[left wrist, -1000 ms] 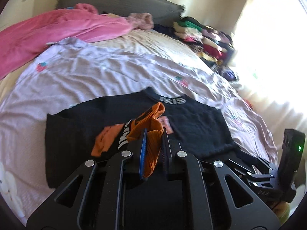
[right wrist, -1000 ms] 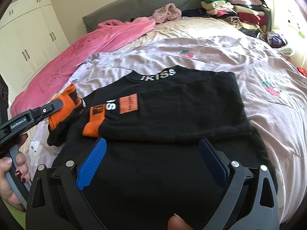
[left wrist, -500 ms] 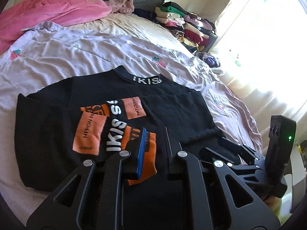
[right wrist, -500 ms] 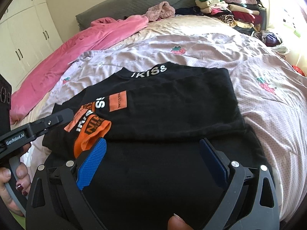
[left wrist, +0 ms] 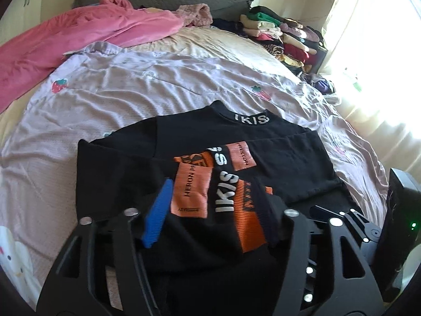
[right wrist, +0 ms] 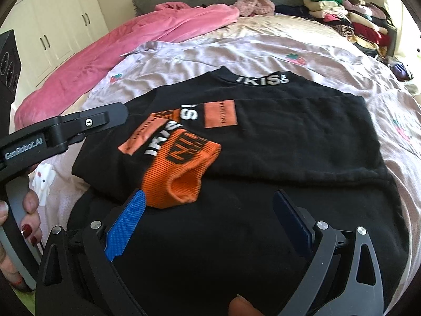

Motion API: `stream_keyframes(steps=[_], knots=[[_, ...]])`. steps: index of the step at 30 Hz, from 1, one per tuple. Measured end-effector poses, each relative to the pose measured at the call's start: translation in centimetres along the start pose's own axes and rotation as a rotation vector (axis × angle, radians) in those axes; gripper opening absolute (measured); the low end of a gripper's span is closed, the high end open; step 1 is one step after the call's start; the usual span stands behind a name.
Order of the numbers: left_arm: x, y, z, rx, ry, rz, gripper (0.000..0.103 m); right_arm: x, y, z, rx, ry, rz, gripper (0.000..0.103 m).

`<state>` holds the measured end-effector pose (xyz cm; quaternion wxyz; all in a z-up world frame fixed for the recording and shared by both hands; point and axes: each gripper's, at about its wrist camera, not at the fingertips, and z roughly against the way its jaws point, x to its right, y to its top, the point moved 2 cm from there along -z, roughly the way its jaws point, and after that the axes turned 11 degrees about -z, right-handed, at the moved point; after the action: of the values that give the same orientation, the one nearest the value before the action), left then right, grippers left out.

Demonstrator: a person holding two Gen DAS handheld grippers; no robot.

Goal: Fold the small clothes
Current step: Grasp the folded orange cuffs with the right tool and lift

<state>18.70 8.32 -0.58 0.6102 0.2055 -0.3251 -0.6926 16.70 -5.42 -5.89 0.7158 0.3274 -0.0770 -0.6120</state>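
Note:
A black sweater (left wrist: 276, 142) (right wrist: 302, 131) with an "IKISS" collar lies flat on the bed, both sleeves folded across its front. The left sleeve's orange cuff (left wrist: 247, 218) (right wrist: 181, 168) lies on the sweater, free of the fingers. My left gripper (left wrist: 213, 210) is open just above that sleeve; it also shows at the left of the right wrist view (right wrist: 105, 117). My right gripper (right wrist: 210, 226) is open and empty over the sweater's lower hem.
A lilac strawberry-print sheet (left wrist: 131, 84) covers the bed. A pink blanket (left wrist: 79, 39) lies at the back left. A pile of folded clothes (left wrist: 284, 34) stands at the back right by the bright window. White wardrobe doors (right wrist: 52, 34) are at left.
My left gripper carried the orange-cuffed sleeve across onto the sweater's front, then opened and let it go. The right gripper stayed open over the hem.

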Motion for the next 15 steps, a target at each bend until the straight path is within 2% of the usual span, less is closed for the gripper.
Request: stream_keyframes(steps=[3, 8, 9, 15], knots=[[-0.5, 0.1, 0.4, 0.015, 0.024, 0.001, 0.071, -0.4, 0.7, -0.7, 0.001, 0.013, 0.0, 0.096], [-1.1, 0.2, 0.7, 0.031, 0.046, 0.012, 0.073, 0.1, 2.4, -2.1, -0.006, 0.02, -0.03, 0.096], [-1.2, 0.2, 0.8, 0.033, 0.048, 0.015, 0.077, 0.1, 2.5, -2.4, -0.014, 0.022, -0.031, 0.096], [-1.4, 0.2, 0.8, 0.039, 0.102, -0.005, 0.078, 0.5, 2.5, -4.0, -0.053, 0.039, -0.055, 0.095]])
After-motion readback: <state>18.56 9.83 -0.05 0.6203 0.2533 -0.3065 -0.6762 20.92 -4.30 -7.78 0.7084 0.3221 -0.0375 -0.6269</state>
